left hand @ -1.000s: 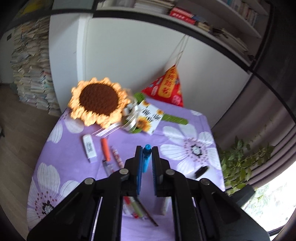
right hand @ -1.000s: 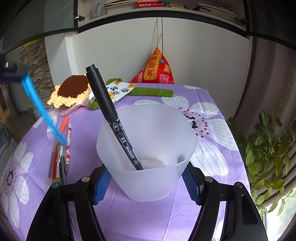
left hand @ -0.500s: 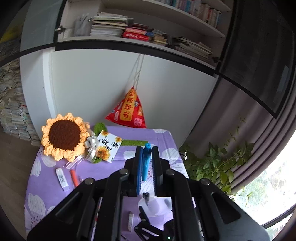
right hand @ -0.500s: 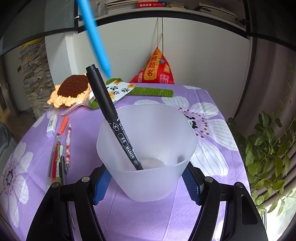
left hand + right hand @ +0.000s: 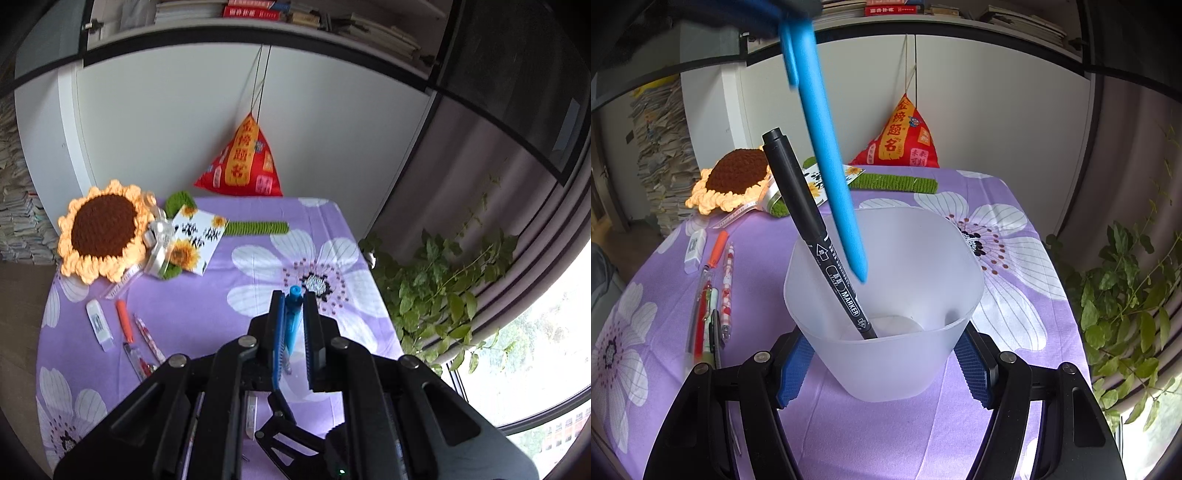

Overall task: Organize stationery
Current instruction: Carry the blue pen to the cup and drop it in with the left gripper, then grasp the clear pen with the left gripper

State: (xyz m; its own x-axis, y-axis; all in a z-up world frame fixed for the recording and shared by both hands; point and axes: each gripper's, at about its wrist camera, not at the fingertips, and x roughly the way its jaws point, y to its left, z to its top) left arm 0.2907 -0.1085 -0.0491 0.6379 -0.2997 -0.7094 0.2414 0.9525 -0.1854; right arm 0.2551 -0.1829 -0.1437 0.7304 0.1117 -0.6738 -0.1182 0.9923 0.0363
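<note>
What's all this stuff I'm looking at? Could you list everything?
Cup: one, frosted white, on the table, gripped by the right claw.
Marker: one, black, leaning in the cup.
Blue pen: one, in the left claw, tip over the cup.
Loose pens: several, mixed colours, left of the cup.
Eraser: one, white, beyond those pens.
Sunflower: one, crocheted, at the table's far left.
Red pouch: one, hanging on the wall.
Plant: green, right of the table.
Left claw: shut on the pen.
Right claw: around the cup.
</note>
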